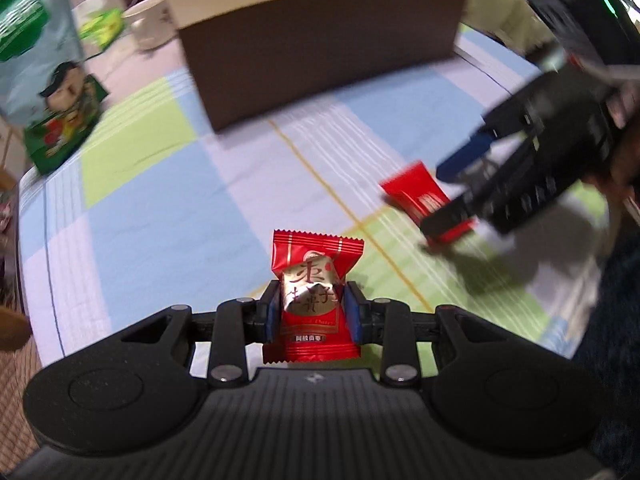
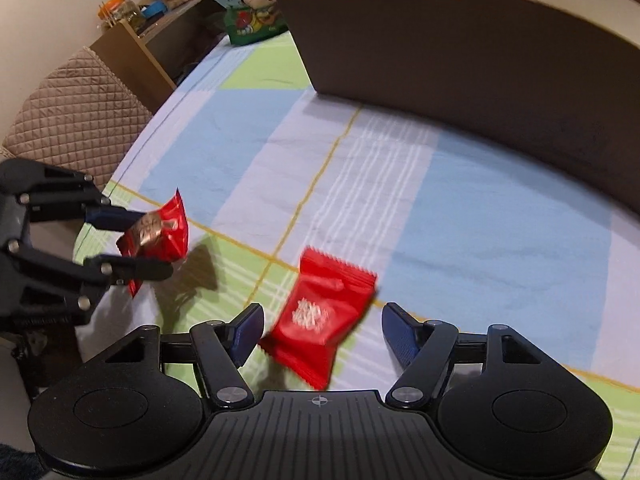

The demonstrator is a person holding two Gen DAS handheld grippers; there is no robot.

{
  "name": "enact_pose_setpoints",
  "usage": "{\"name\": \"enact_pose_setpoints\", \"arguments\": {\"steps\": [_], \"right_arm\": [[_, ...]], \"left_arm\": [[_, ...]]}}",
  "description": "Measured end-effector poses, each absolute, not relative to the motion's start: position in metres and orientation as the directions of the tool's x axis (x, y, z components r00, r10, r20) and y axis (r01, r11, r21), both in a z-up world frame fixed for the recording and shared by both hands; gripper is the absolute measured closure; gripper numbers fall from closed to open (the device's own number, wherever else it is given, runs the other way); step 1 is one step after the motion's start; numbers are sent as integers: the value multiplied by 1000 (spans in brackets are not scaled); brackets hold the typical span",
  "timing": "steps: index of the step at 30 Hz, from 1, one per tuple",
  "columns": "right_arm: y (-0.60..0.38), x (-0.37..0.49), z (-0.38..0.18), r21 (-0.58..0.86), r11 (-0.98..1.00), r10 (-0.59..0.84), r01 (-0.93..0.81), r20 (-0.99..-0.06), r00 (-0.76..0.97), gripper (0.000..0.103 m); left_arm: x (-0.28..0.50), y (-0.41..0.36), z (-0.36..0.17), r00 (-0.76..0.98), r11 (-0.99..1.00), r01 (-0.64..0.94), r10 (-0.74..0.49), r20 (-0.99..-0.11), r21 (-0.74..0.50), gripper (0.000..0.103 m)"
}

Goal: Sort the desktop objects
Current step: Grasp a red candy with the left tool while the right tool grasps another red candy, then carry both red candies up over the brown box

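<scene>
My left gripper (image 1: 314,304) is shut on a red date-candy packet (image 1: 316,264) with a gold label, holding it just above the plaid tablecloth (image 1: 160,200). The right wrist view shows that same left gripper (image 2: 152,242) and its held packet (image 2: 172,236) at the left. A second red packet (image 2: 332,288) lies tilted on the cloth, between the spread blue-padded fingers of my open right gripper (image 2: 322,316). In the left wrist view the right gripper (image 1: 442,200) straddles this second packet (image 1: 416,192). A brown cardboard box (image 1: 320,48) stands at the back.
A green-and-blue snack bag (image 1: 44,80) stands at the far left of the table, with a white cup (image 1: 148,20) behind it. The brown box (image 2: 480,60) fills the upper right. A quilted chair (image 2: 72,112) and a wooden shelf (image 2: 132,40) stand beyond the left table edge.
</scene>
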State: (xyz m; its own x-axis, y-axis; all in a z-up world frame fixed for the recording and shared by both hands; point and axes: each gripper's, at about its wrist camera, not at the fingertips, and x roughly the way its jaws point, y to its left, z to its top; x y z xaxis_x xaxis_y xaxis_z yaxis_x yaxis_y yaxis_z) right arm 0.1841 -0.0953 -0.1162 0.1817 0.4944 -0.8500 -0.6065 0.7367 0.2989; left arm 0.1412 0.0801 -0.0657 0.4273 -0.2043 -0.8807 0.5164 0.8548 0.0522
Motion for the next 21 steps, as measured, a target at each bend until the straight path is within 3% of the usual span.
{"name": "enact_pose_setpoints", "arguments": {"steps": [3, 4, 5, 7, 15, 21], "right_arm": [[-90, 182, -116, 254, 725, 482, -641, -851, 208, 38], [-89, 180, -116, 227, 712, 473, -664, -854, 215, 48], [-88, 177, -117, 199, 699, 464, -687, -857, 223, 51], [-87, 172, -117, 145, 670, 447, -728, -862, 240, 71], [-115, 171, -117, 145, 682, 421, -717, -879, 222, 75], [-159, 192, -97, 272, 757, 468, -595, -860, 202, 75]], "left_arm": [[150, 83, -62, 440, 872, 488, -206, -874, 40, 75], [153, 82, -61, 443, 874, 485, -207, -872, 38, 75], [155, 81, -61, 445, 876, 482, -209, -871, 36, 75], [158, 79, -59, 443, 876, 481, -219, -869, 24, 75], [172, 67, -56, 436, 866, 499, -238, -868, 13, 75], [187, 60, -41, 461, 852, 524, -255, -850, 29, 75]]}}
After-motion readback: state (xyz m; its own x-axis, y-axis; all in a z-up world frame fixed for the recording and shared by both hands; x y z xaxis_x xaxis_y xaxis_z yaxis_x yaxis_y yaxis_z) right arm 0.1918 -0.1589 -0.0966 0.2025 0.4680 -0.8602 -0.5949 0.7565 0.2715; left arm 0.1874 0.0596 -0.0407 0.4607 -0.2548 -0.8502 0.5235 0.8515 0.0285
